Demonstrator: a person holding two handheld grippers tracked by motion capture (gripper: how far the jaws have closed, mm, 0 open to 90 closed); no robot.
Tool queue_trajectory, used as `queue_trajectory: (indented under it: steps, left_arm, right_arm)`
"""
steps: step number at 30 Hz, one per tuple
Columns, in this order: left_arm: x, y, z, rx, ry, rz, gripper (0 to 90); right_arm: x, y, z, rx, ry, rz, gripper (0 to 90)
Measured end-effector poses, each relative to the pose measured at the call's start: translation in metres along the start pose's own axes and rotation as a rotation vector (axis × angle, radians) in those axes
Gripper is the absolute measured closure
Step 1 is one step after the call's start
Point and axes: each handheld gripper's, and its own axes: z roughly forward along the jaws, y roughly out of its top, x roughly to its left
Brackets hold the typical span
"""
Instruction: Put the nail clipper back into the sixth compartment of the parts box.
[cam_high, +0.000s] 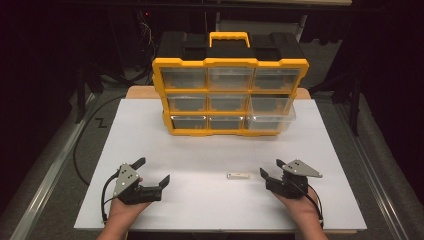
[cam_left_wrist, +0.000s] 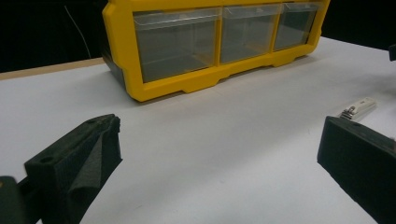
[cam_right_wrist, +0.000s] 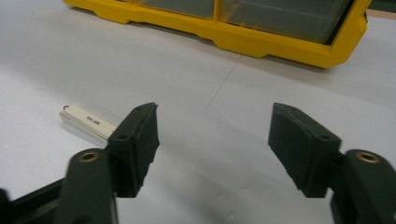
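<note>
Item 1, clipper (cam_high: 238, 175): a small white nail clipper is lying flat on the bench (cam_high: 200, 150), between the two grippers, near the right one and well apart from the left. Nothing is touching it.

Item 2, right gripper (cam_high: 270, 167): it is resting low on the bench in the person's hand, fingers (cam_right_wrist: 140, 140) spread about halfway with nothing between them. In the right gripper view the clipper is lying just outside the left finger, not in the gap.

Item 3, left gripper (cam_high: 152, 170): it is sitting on the bench in the other hand, fingers (cam_left_wrist: 79, 158) spread wide and pinching nothing.

Item 4, organiser (cam_high: 230, 95): a yellow and black case with a carry handle is standing upright at the far side of the bench, showing nine clear drawers in three rows. The bottom right drawer (cam_high: 270, 121) is standing pulled out toward the person. No contents can be made out in any drawer; they are looking empty.

Handling note: the step appears to be picking up the clipper with the right gripper. It would go best by swinging the gap over the clipper, straddling its narrow width near the middle, lowering the fingers to the bench, then closing. The thing is thin and flat, so a high pinch would likely slip off.
</note>
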Motion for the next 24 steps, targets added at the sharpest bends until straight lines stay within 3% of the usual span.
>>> queue_trajectory:
  steps: [10,15,19,24]
  left_arm:
    - [-0.003,0.001,-0.002,-0.006,0.000,0.013,0.3]
    - [-0.004,0.002,-0.002,-0.012,0.000,0.014,0.3]
    - [-0.003,0.002,-0.002,-0.009,-0.001,0.021,0.3]
    - [-0.001,0.002,-0.002,-0.011,0.003,0.019,0.3]
  right_arm:
    - [0.004,0.001,-0.005,-0.010,0.041,-0.028,70.8]
    - [0.005,0.000,-0.003,0.013,0.069,-0.051,88.8]
    - [0.006,0.000,0.004,0.062,0.130,-0.066,90.0]
    - [0.012,0.007,0.024,0.115,0.136,-0.094,90.0]
